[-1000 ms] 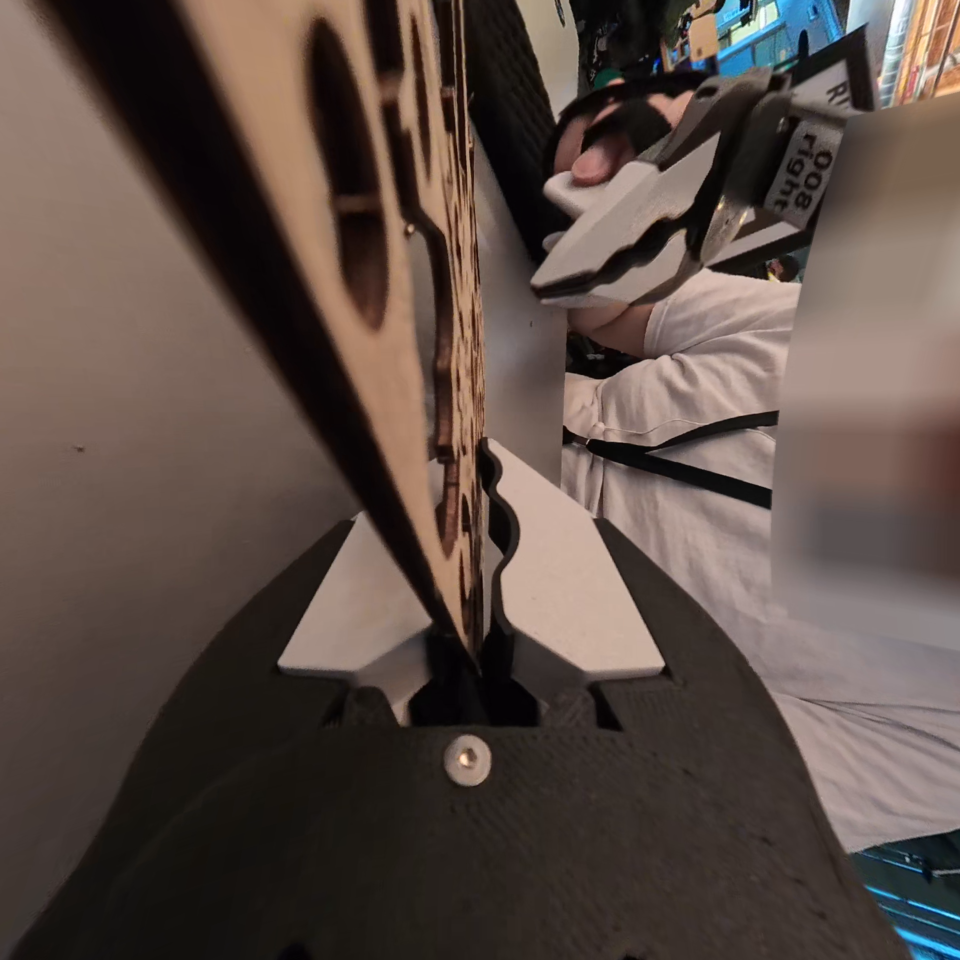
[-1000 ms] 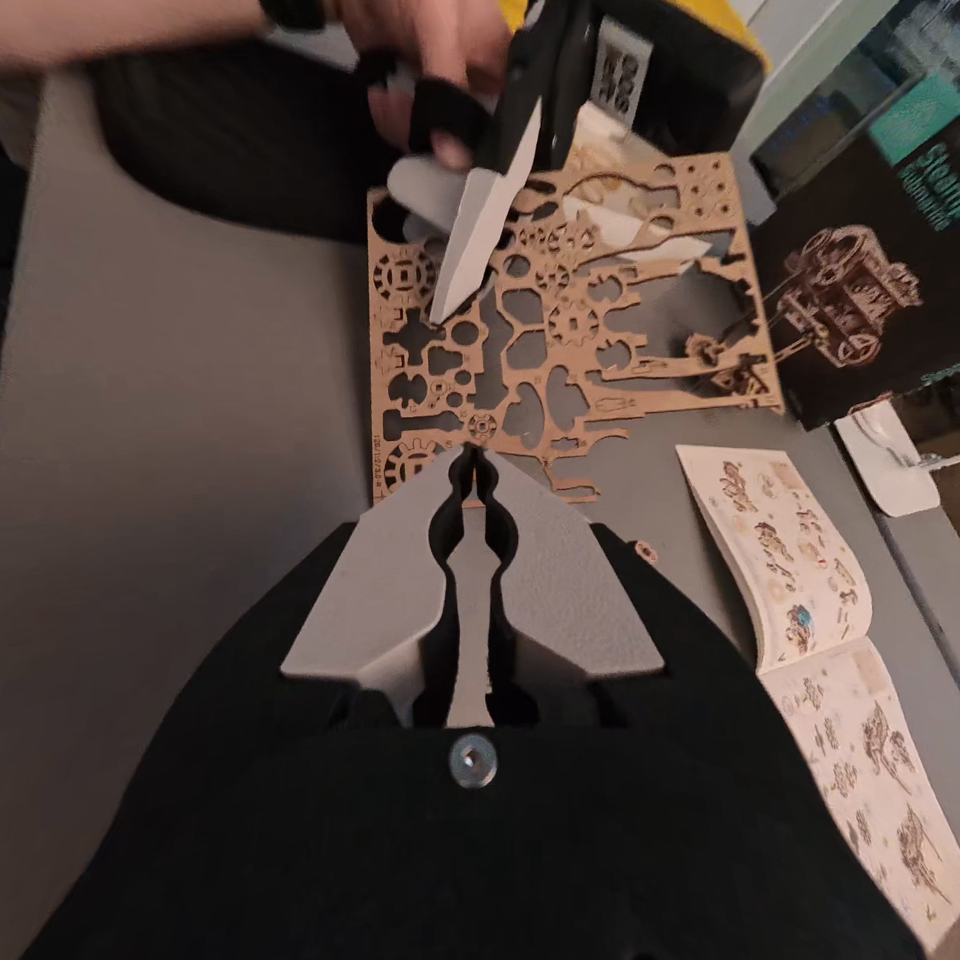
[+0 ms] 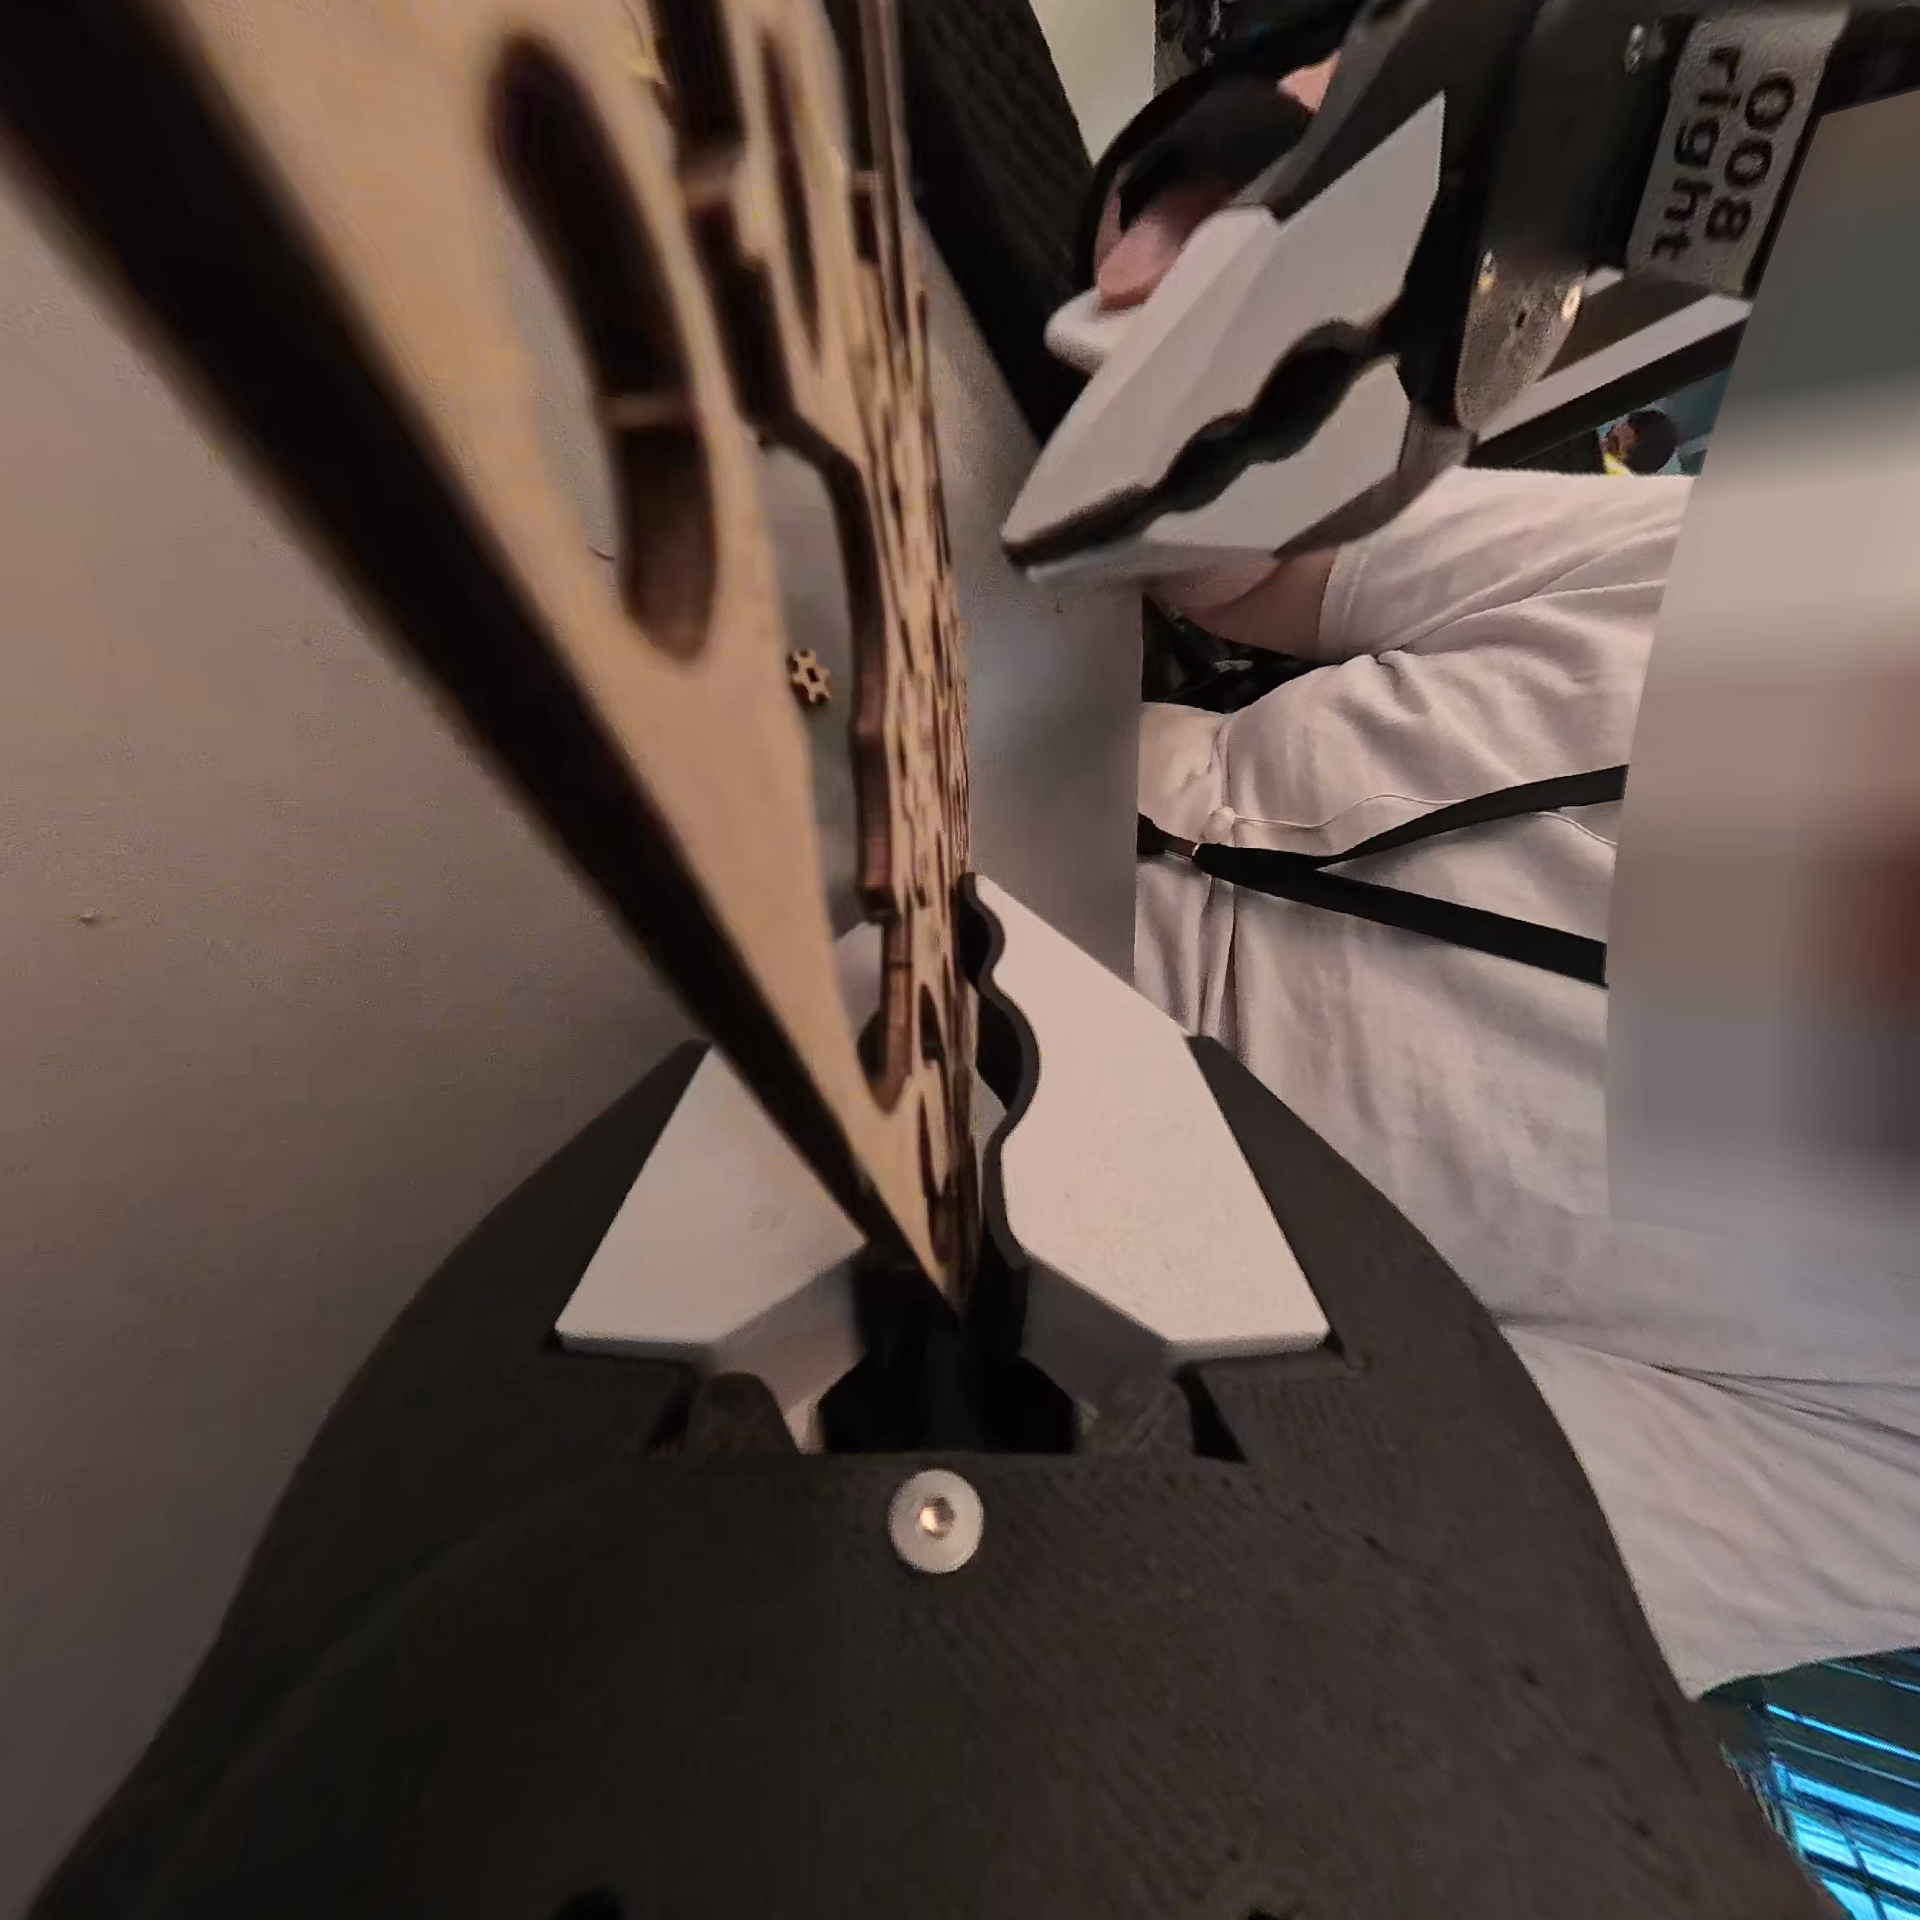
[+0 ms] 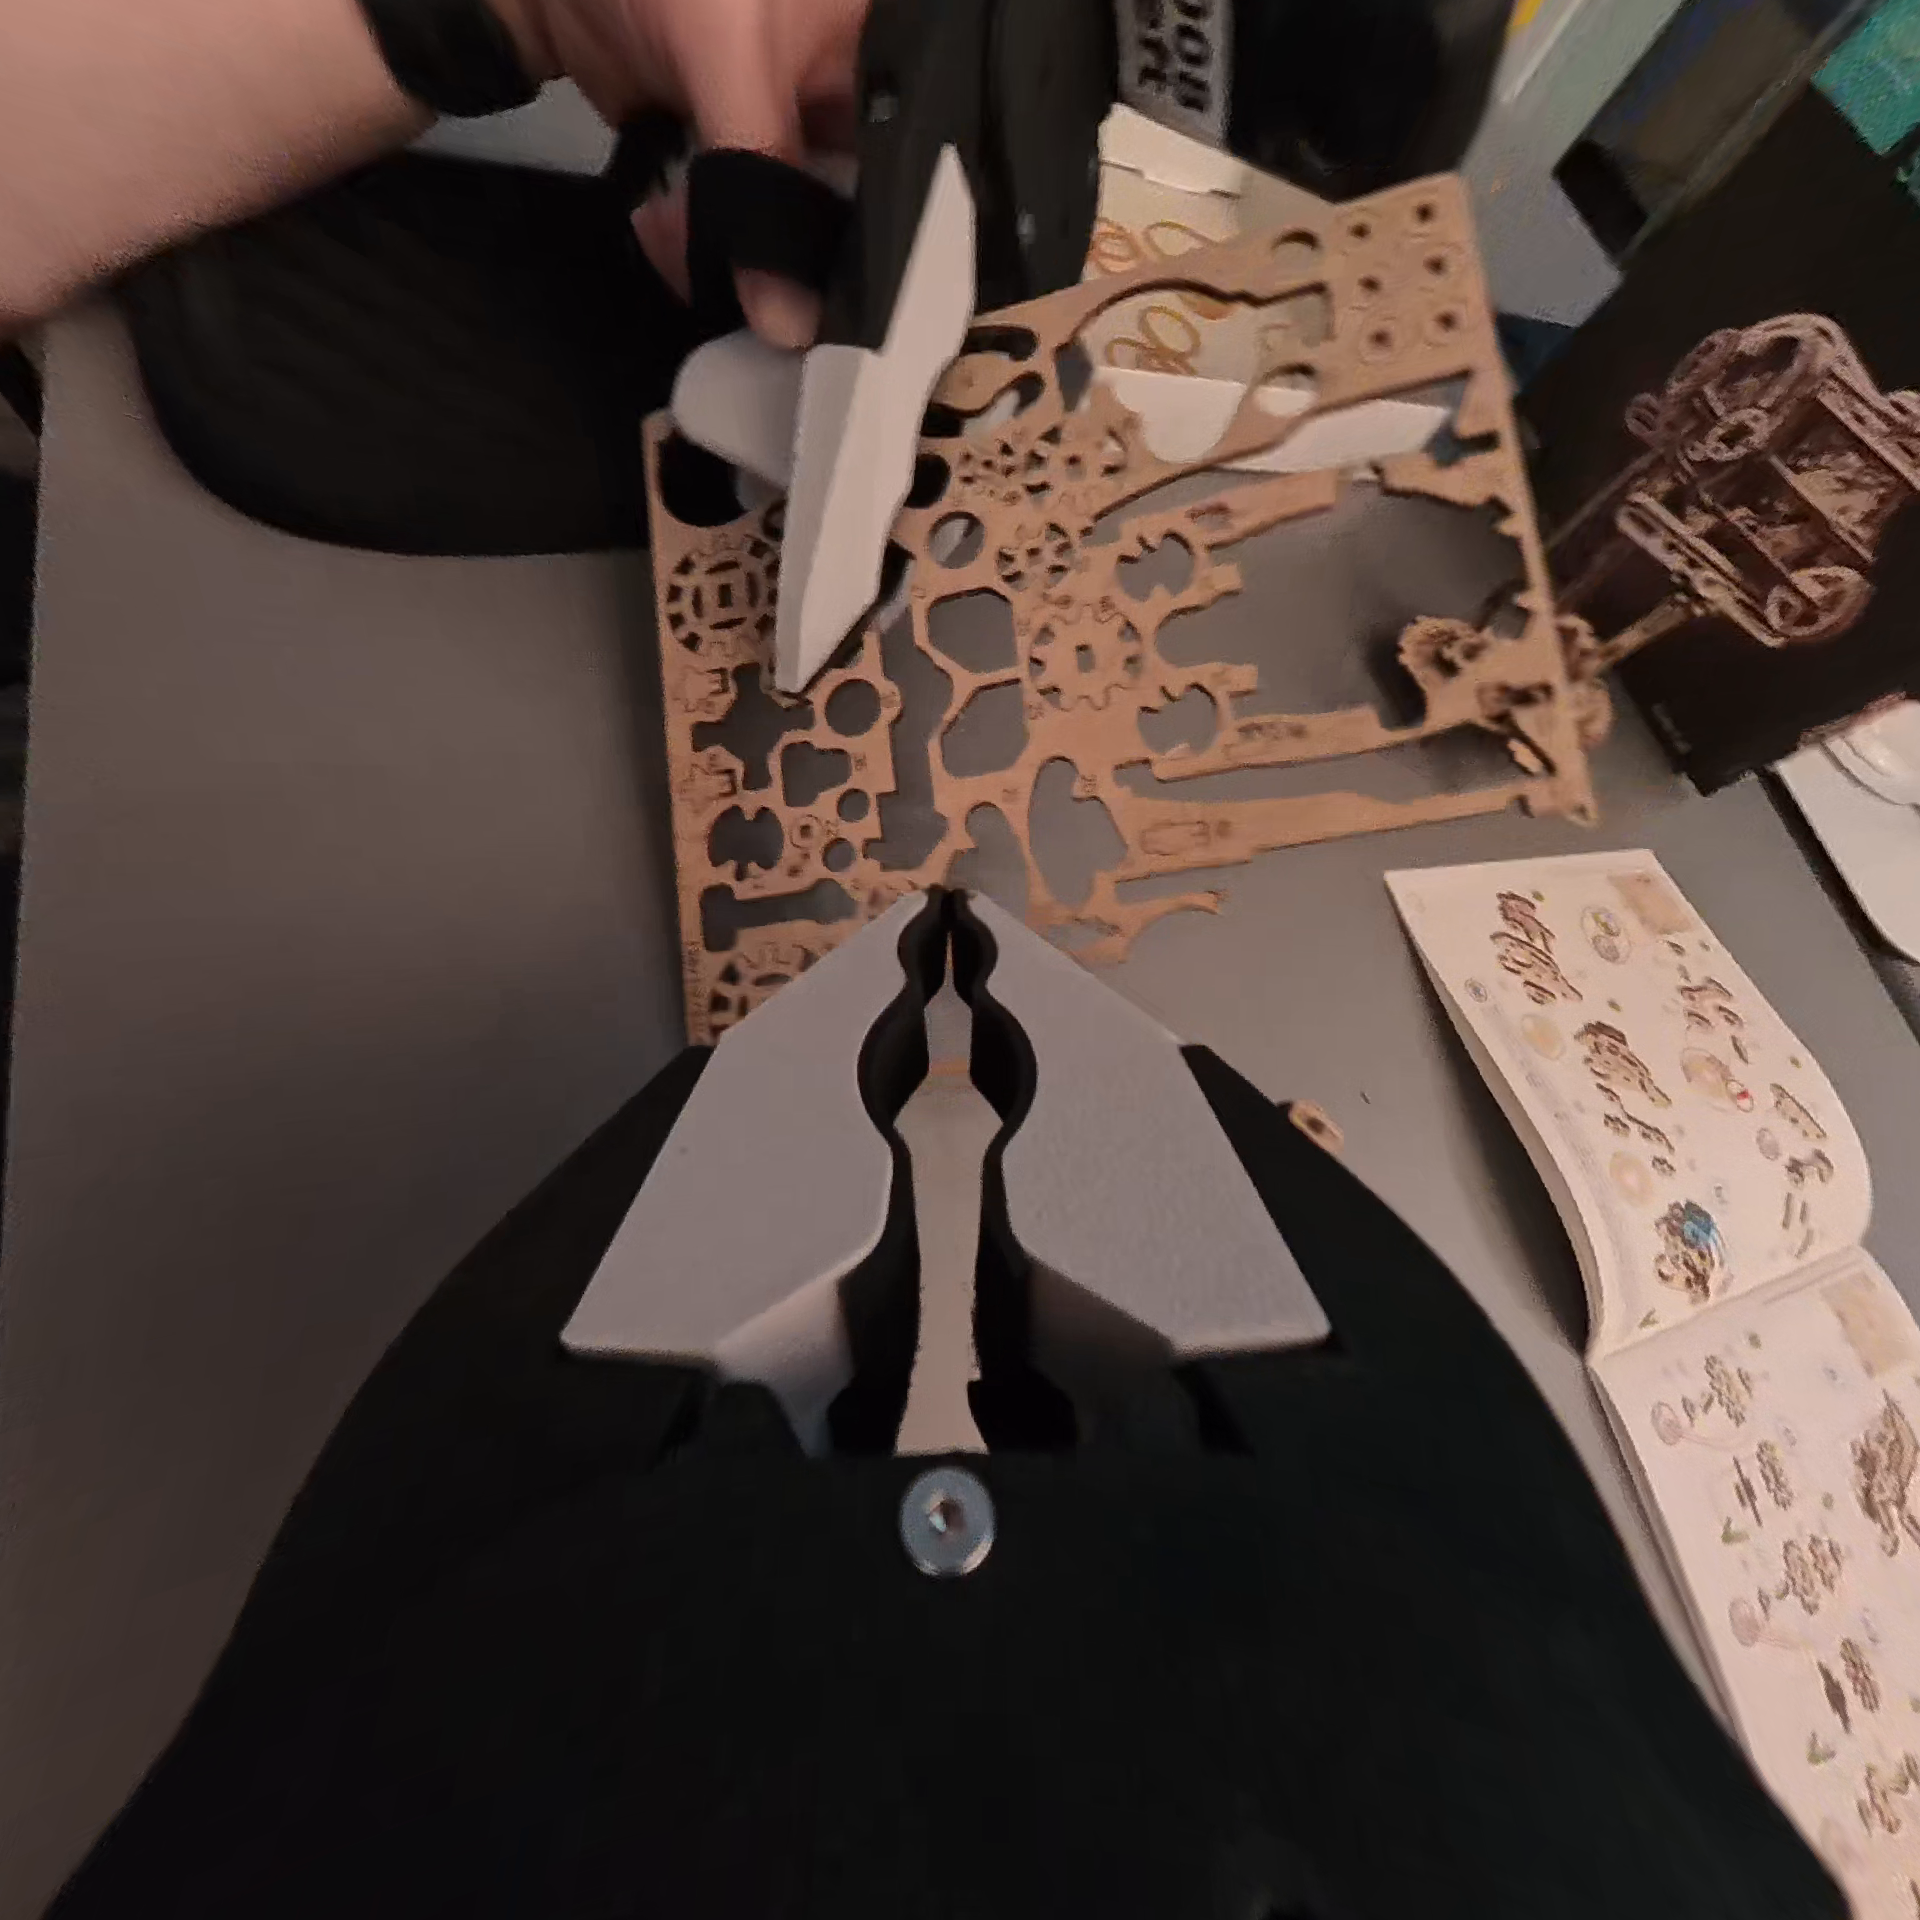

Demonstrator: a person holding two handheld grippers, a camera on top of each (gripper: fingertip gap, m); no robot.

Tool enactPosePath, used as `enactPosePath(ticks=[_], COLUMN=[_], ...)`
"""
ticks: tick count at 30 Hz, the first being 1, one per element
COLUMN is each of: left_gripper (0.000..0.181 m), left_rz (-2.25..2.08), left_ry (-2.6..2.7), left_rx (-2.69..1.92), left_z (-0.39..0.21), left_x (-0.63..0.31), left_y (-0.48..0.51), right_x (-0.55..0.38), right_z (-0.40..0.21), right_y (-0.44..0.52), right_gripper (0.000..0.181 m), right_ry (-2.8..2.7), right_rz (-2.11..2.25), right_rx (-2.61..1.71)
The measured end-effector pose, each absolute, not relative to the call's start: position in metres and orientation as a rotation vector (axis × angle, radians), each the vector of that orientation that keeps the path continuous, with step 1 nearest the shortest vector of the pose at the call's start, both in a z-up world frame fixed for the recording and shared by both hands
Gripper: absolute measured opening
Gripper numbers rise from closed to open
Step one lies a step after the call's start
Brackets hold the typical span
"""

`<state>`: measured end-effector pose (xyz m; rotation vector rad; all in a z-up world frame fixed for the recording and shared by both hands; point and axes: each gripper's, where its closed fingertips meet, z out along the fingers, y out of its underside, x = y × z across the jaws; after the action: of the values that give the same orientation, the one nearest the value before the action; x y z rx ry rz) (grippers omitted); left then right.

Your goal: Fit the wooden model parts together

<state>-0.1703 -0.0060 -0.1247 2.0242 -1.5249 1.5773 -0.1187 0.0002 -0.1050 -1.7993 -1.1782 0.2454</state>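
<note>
The left gripper (image 3: 940, 1081) is clamped on the wooden sheet (image 4: 1091, 665), its fingers pinching one edge and holding it tilted above the grey tabletop (image 4: 312, 935). Thin, light and fretted with cut-outs, the sheet would likely snap, so solid border suits best. The right gripper (image 4: 948, 914), jaws nearly closed and empty, hangs just short of the sheet's near edge.

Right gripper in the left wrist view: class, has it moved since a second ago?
Yes. The right gripper has come slightly left, toward the wooden sheet, judged against the black strap on the shirt, which holds its place.
</note>
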Motion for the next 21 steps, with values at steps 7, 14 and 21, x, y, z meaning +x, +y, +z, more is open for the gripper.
enactPosePath(ticks=[7,14,21], left_gripper=[0.001,0.001,0.001], left_rz=[1.570,1.558,1.559], left_ry=[-1.645,-1.703,-1.705], left_rx=[2.015,1.976,1.970], left_z=[-0.122,-0.123,-0.123], left_x=[-0.170,-0.169,-0.168], left_y=[-0.007,-0.013,-0.014], right_x=[-0.081,-0.115,-0.119], right_z=[-0.082,-0.118,-0.126], right_y=[0.021,0.004,-0.001], right_gripper=[0.049,0.026,0.039], right_ry=[-0.668,-0.862,-0.893], right_rz=[0.700,0.990,1.085], right_rx=[-1.873,-2.079,-2.147])
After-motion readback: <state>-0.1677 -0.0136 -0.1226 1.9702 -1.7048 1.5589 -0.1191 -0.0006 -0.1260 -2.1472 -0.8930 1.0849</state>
